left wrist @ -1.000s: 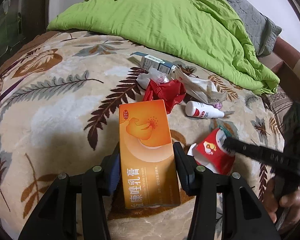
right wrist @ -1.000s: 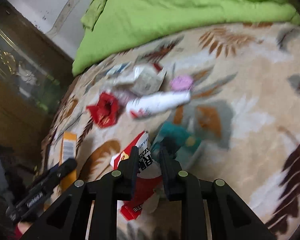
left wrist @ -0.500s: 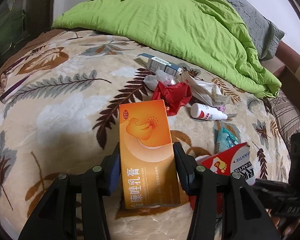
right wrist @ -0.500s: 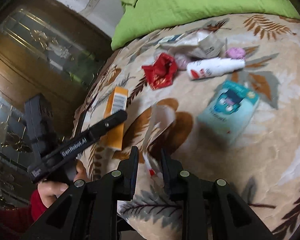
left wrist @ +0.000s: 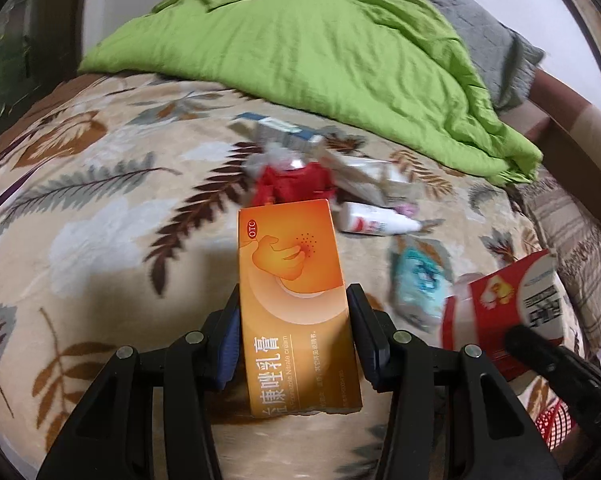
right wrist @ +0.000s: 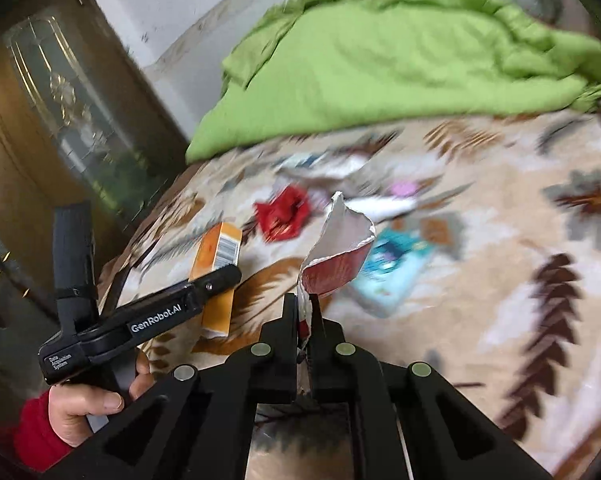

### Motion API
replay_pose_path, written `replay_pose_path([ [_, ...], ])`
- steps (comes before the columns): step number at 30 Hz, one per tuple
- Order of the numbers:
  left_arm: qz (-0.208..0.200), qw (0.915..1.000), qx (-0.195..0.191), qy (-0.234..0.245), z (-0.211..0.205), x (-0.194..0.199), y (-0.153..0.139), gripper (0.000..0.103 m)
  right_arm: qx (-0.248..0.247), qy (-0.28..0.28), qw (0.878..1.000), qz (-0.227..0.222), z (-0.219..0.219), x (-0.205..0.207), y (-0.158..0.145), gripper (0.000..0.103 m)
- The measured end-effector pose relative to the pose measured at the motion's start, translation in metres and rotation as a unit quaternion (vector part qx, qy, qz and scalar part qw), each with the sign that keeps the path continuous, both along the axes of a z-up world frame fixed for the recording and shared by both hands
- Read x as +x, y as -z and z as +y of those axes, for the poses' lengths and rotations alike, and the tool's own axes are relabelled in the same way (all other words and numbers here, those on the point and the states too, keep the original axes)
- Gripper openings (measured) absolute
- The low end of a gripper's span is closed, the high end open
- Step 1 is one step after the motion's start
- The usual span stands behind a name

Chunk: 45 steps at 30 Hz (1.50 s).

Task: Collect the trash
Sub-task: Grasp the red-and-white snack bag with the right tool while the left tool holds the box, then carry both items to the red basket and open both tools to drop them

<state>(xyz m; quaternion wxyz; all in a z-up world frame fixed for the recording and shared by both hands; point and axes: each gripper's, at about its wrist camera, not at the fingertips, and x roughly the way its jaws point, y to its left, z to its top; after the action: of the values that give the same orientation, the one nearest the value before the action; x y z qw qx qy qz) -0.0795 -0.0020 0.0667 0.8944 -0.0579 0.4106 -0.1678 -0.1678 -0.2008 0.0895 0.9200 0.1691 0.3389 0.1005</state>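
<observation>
- The left gripper clamps an orange cream box between its two fingers, the box standing out forward past the fingertips above a leaf-patterned blanket.
- The right gripper is pinched nearly closed on a torn red-and-white packet, which rises upright from between its fingers with its white lining turned to the camera.
- In the left wrist view the same packet shows to the right of the left gripper, with a dark finger of the right gripper across its lower edge.
- In the right wrist view the left gripper sits to the left of the right one, gripped by the person's hand in a red cuff, the orange box in its fingers.
- More trash lies on the blanket ahead of both grippers: a crumpled red wrapper just beyond the orange box, a white tube to that box's right, a teal packet between the tube and the red-and-white packet, and a blue-and-white carton farther off.
- A rumpled green quilt covers the far end of the bed, well beyond the trash.
</observation>
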Motion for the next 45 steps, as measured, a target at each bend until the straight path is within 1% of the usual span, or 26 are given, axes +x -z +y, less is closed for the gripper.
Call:
replay_pose_path([
  [4,-0.007,0.9996,0.000,0.028,-0.031,-0.010,-0.006,0.048,-0.006,0.043,0.999,-0.024,-0.021,-0.028,-0.014,0.004],
  [6,-0.013,0.9992,0.003,0.038,-0.046,-0.013,-0.009,0.048,-0.006,0.056,0.998,-0.023,-0.033,-0.041,-0.016,0.004],
  [8,-0.022,0.9984,0.017,0.048,-0.064,-0.016,-0.010,0.048,-0.002,0.071,0.997,-0.025,-0.044,-0.054,-0.017,0.004],
  [11,-0.024,0.9971,0.028,0.066,-0.089,-0.019,-0.012,0.048,0.007,0.091,0.996,-0.016,-0.058,-0.065,-0.013,0.004],
  [13,-0.043,0.9945,0.046,0.083,-0.101,-0.025,-0.015,0.048,0.003,0.106,0.994,-0.011,-0.063,-0.071,-0.013,0.004],
  [15,-0.069,0.9901,0.065,0.104,-0.108,-0.033,-0.018,0.048,-0.020,0.110,0.994,-0.012,-0.062,-0.078,-0.019,0.004],
  [17,-0.076,0.9883,0.060,0.118,-0.108,-0.039,-0.017,0.048,-0.046,0.107,0.993,-0.016,-0.056,-0.084,-0.026,0.004],
  [19,-0.064,0.9882,0.051,0.129,-0.110,-0.041,-0.014,0.048,-0.063,0.106,0.992,-0.017,-0.050,-0.088,-0.029,0.004],
  [21,-0.056,0.9871,0.044,0.143,-0.113,-0.044,-0.011,0.048,-0.070,0.105,0.992,-0.013,-0.043,-0.090,-0.033,0.004],
  [23,-0.065,0.9833,0.047,0.163,-0.114,-0.052,-0.009,0.048,-0.076,0.104,0.992,-0.009,-0.036,-0.093,-0.036,0.004],
  [25,-0.073,0.9801,0.036,0.181,-0.110,-0.059,-0.011,0.048,-0.095,0.097,0.991,-0.008,-0.026,-0.095,-0.041,0.004],
  [26,-0.094,0.9773,0.032,0.187,-0.104,-0.064,-0.012,0.048,-0.111,0.093,0.989,-0.008,-0.017,-0.097,-0.046,0.004],
  [27,-0.109,0.9758,0.038,0.186,-0.099,-0.066,-0.012,0.048,-0.118,0.092,0.989,-0.009,-0.014,-0.097,-0.049,0.004],
  [28,-0.116,0.9749,0.037,0.186,-0.095,-0.067,-0.012,0.048,-0.124,0.091,0.988,-0.011,-0.008,-0.098,-0.053,0.004],
  [30,-0.122,0.9721,0.004,0.200,-0.083,-0.069,-0.013,0.048,-0.131,0.092,0.987,-0.012,-0.001,-0.099,-0.058,0.004],
  [31,-0.126,0.9720,0.011,0.198,-0.081,-0.069,-0.011,0.048,-0.135,0.093,0.986,-0.012,0.003,-0.099,-0.060,0.004],
  [32,-0.120,0.9723,0.013,0.200,-0.080,-0.068,-0.008,0.048,-0.139,0.096,0.986,-0.011,0.006,-0.099,-0.062,0.004],
  [34,-0.107,0.9724,-0.008,0.207,-0.076,-0.066,-0.007,0.048,-0.143,0.100,0.985,-0.008,0.010,-0.098,-0.064,0.004],
  [35,-0.109,0.9722,-0.010,0.207,-0.074,-0.066,-0.006,0.048,-0.147,0.102,0.984,-0.005,0.012,-0.097,-0.065,0.004],
  [37,-0.108,0.9725,-0.002,0.206,-0.072,-0.066,0.000,0.048,-0.150,0.104,0.983,-0.002,0.015,-0.096,-0.068,0.004],
  [40,-0.091,0.9761,-0.003,0.197,-0.066,-0.060,0.009,0.048,-0.161,0.105,0.981,-0.002,0.021,-0.099,-0.072,0.004],
  [41,-0.080,0.9782,-0.011,0.191,-0.063,-0.056,0.011,0.048,-0.163,0.106,0.981,0.000,0.022,-0.100,-0.073,0.004],
  [43,-0.073,0.9802,-0.022,0.183,-0.057,-0.051,0.011,0.048,-0.163,0.109,0.981,0.002,0.022,-0.101,-0.073,0.004],
  [45,-0.067,0.9816,-0.021,0.178,-0.056,-0.049,0.014,0.048,-0.161,0.113,0.980,0.007,0.021,-0.102,-0.070,0.004],
])
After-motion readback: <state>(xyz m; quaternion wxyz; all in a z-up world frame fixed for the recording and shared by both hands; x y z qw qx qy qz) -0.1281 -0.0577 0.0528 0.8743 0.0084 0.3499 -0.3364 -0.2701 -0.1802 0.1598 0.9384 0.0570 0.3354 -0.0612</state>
